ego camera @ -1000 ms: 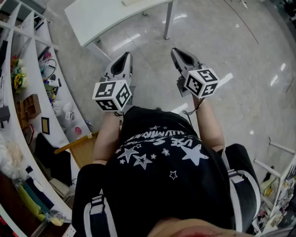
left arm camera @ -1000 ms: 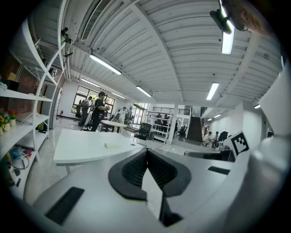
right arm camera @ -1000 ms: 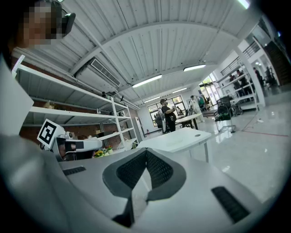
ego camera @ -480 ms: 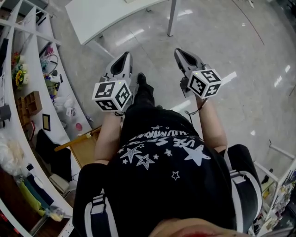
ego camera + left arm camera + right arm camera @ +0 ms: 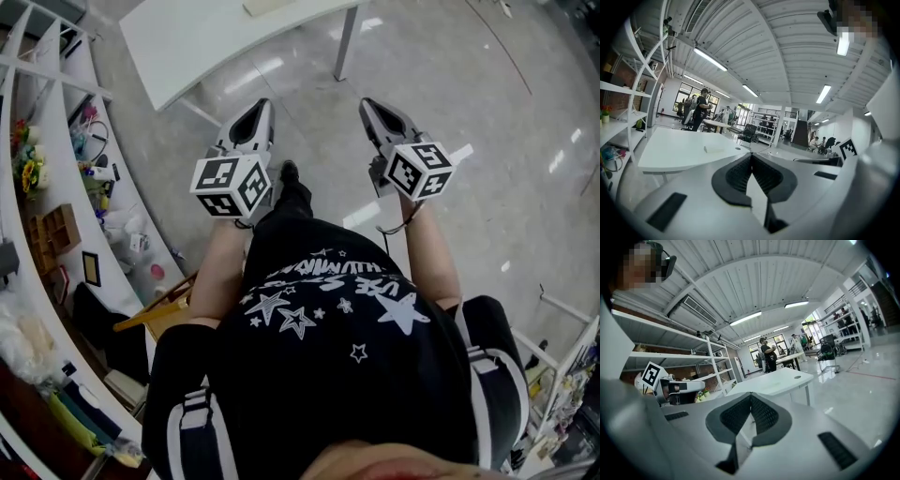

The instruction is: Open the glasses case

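Note:
A pale flat thing (image 5: 273,6) lies on the white table (image 5: 202,37) at the top of the head view; it is too small to tell whether it is the glasses case. The left gripper view shows it as a small slab (image 5: 714,149) on the tabletop. My left gripper (image 5: 265,105) and right gripper (image 5: 367,103) are held out side by side over the floor, short of the table. Both are shut with nothing between the pads. Each gripper view shows the dark ribbed pads meeting at the tip, left gripper (image 5: 751,155) and right gripper (image 5: 751,394).
White shelves (image 5: 56,178) with several small items curve along the left. A table leg (image 5: 343,42) stands ahead of the right gripper. My black shoe (image 5: 289,173) shows between the grippers on the glossy floor. People stand at distant desks (image 5: 701,110).
The person has stepped towards the table, which now sits nearer in the head view. Both grippers moved forward with it, still shut. A black shoe has come into view between them.

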`<action>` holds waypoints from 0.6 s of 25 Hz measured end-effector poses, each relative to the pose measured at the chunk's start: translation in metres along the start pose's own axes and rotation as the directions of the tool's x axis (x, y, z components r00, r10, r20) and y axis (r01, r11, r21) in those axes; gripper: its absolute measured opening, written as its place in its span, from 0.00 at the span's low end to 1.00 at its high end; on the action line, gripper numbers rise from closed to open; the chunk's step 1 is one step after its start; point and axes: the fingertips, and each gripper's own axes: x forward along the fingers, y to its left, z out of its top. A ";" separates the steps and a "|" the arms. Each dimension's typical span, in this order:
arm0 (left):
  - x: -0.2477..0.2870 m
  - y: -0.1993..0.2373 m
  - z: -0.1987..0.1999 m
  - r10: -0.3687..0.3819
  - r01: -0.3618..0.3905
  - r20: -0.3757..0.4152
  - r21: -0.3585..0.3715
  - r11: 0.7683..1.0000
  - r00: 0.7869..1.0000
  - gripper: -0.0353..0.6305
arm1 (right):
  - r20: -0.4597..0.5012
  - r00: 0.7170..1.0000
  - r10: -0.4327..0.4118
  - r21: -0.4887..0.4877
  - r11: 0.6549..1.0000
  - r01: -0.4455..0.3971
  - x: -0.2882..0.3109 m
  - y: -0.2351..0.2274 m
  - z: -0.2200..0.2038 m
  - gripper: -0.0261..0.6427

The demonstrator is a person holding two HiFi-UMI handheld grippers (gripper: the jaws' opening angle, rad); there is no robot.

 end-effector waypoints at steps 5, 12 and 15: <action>0.042 0.031 0.014 -0.014 0.014 -0.007 -0.006 1.000 1.000 0.07 | -0.016 1.000 -0.026 0.001 1.000 0.026 0.041 -0.020 0.016 0.05; 0.091 0.075 0.029 -0.020 0.019 -0.029 -0.019 1.000 0.999 0.07 | -0.014 0.999 -0.043 0.009 0.999 0.043 0.103 -0.039 0.043 0.05; 0.109 0.095 0.037 -0.021 0.020 -0.033 -0.029 0.999 0.999 0.07 | -0.018 0.999 -0.045 0.002 0.999 0.045 0.131 -0.043 0.056 0.05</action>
